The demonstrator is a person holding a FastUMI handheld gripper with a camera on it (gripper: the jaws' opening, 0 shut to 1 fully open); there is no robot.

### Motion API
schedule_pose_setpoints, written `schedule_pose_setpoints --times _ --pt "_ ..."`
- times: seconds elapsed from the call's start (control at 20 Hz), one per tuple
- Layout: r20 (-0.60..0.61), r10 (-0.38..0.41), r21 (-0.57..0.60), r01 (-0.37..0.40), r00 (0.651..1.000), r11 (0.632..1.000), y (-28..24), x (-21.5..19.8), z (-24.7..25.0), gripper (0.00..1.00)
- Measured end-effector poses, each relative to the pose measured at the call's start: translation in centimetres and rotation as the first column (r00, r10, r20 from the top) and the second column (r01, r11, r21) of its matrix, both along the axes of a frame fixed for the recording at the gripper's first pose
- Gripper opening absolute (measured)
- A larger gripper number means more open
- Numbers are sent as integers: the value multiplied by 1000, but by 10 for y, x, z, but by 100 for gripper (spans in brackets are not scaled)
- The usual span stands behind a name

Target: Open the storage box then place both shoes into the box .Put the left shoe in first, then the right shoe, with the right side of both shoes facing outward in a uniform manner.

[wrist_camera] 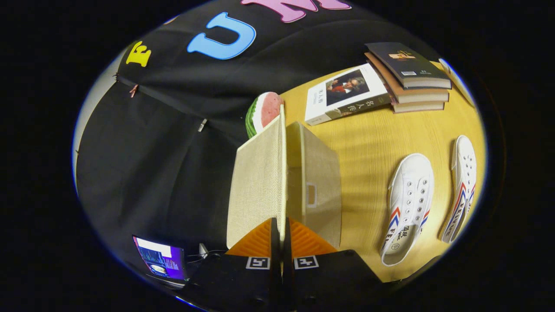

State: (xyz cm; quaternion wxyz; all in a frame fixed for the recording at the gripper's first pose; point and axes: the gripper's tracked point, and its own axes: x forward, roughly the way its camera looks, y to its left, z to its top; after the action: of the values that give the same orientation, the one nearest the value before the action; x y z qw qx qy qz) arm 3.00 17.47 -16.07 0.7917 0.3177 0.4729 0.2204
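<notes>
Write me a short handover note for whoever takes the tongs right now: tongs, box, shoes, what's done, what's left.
Tongs: shut on the lid of the beige storage box, gripping its edge; the lid stands raised.
Shoes: both white shoes lie on the wooden table beside the box, nearer shoe and farther shoe, neither inside.
Done: box being opened.
Left: finish opening, release the lid, put the left shoe in first, then the right, right sides facing outward.

Gripper [281, 232] fingers clamp raised lid [260, 182] edge; lid walls off storage box [314, 186] on one side. Bare table [368, 151] strip between box and two shoes [407, 203]; books [368, 91] and watermelon slice [264, 112] crowd beyond
</notes>
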Motion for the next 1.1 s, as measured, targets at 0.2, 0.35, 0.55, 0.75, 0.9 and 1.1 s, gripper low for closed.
schedule_pose_setpoints --times 0.2,0.35,0.55,0.75,0.9,1.1 --pt "44 27 49 -29 999 998 29 -1 43 7" --pt "79 44 88 -51 996 995 59 1 73 7" --pt "122 68 142 -85 990 986 104 1 111 7" --pt "153 109 171 -135 982 976 160 -5 136 7" --pt "164 135 179 -164 977 970 204 -9 143 7" --pt "154 164 173 -190 974 966 251 -11 138 7"
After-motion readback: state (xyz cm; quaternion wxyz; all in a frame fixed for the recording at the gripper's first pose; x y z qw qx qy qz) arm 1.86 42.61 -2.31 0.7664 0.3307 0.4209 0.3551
